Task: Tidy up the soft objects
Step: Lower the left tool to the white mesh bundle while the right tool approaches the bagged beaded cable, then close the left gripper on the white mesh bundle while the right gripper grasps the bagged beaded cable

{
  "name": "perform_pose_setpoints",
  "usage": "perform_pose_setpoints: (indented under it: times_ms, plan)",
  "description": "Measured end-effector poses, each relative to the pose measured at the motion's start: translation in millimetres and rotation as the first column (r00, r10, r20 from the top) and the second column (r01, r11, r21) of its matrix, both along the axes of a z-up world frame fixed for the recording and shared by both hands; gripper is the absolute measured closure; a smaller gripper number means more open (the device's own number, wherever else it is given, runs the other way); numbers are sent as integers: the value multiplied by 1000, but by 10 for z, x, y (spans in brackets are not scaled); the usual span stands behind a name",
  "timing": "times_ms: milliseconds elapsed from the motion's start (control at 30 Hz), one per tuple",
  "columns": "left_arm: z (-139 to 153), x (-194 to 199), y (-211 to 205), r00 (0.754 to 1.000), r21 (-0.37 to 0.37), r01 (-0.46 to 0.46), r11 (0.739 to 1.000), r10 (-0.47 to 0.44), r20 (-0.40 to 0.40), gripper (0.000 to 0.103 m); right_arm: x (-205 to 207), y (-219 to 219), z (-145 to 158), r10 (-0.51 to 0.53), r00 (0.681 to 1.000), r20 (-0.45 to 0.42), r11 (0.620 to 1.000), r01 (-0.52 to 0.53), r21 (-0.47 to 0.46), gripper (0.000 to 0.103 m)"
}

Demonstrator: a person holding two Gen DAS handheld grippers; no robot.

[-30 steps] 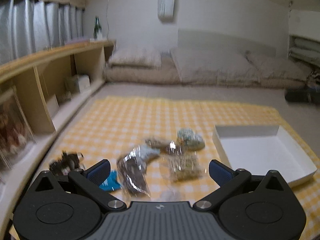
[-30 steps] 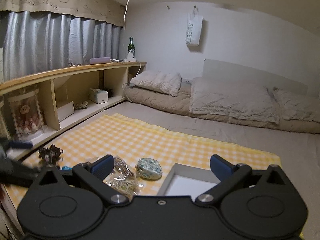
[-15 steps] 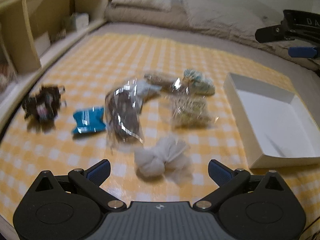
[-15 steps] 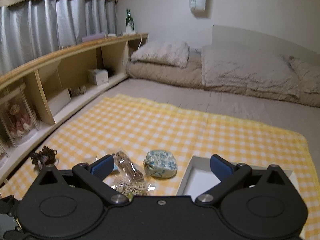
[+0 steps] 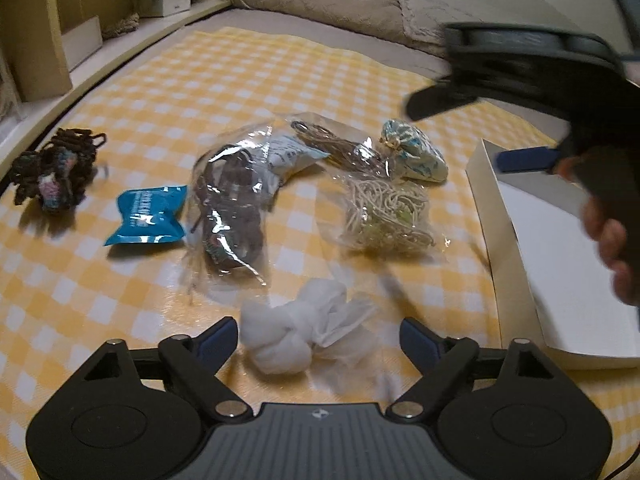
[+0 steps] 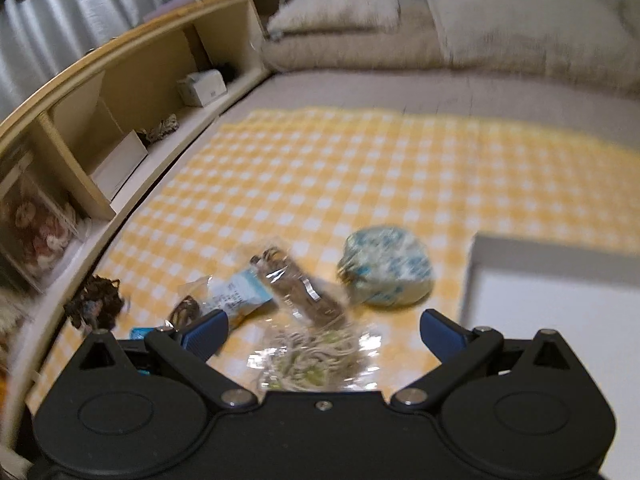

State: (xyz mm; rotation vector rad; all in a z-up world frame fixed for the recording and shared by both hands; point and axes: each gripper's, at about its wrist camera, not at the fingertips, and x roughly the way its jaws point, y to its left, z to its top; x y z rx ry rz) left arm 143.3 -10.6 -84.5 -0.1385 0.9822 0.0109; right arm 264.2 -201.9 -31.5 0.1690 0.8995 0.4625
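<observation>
On the yellow checked cloth (image 5: 224,80) spread over the floor, a scatter of soft things lies to the left of a shallow white box (image 5: 560,264). The left gripper (image 5: 318,338) hangs low over the near edge of the cloth, its jaws closing, with a knotted white cloth bundle (image 5: 296,332) between them; its left blue pad looks to be at the bundle's edge, while the right pad stands clear of it. Beyond the bundle sit a clear bag of pale string (image 5: 384,212), a clear bag of dark cord (image 5: 232,204) and a third clear bag holding brownish strands (image 5: 340,148), the last two overlapping around a printed paper label. A blue-flowered pouch (image 5: 416,152) rests just beside the box's near corner. Farther left lie a blue packet (image 5: 148,216) and, well apart near the wooden shelf (image 6: 120,92), a dark knitted tangle (image 5: 52,172).

The right gripper (image 6: 322,334) is held by a hand (image 5: 612,236) above the box and the flowered pouch, its jaws wide apart with nothing pressed between them; from its own camera the bag of pale string lies below its fingers. That view is blurred. Beige bedding (image 6: 460,28) lines the far wall.
</observation>
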Motion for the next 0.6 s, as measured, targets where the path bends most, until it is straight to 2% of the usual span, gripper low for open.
perform_pose_setpoints:
  times_ms: [167, 300, 467, 600]
  plan:
    - [-68, 57, -14, 999, 12, 11, 1000, -11, -33, 26, 177, 255, -254, 7, 993, -122, 1000, -4, 22, 0]
    - [-114, 87, 47, 998, 12, 8, 1000, -8, -54, 33, 265, 436, -448, -3, 985, -171, 999, -5, -49, 0]
    - [-97, 103, 84, 998, -2, 15, 1000, -15, -56, 45, 340, 478, -638, -1, 975, -224, 997, -16, -74, 0]
    - [-90, 108, 98, 998, -21, 21, 1000, -23, -59, 60, 366, 477, -741, 5, 967, -256, 997, -25, -77, 0]
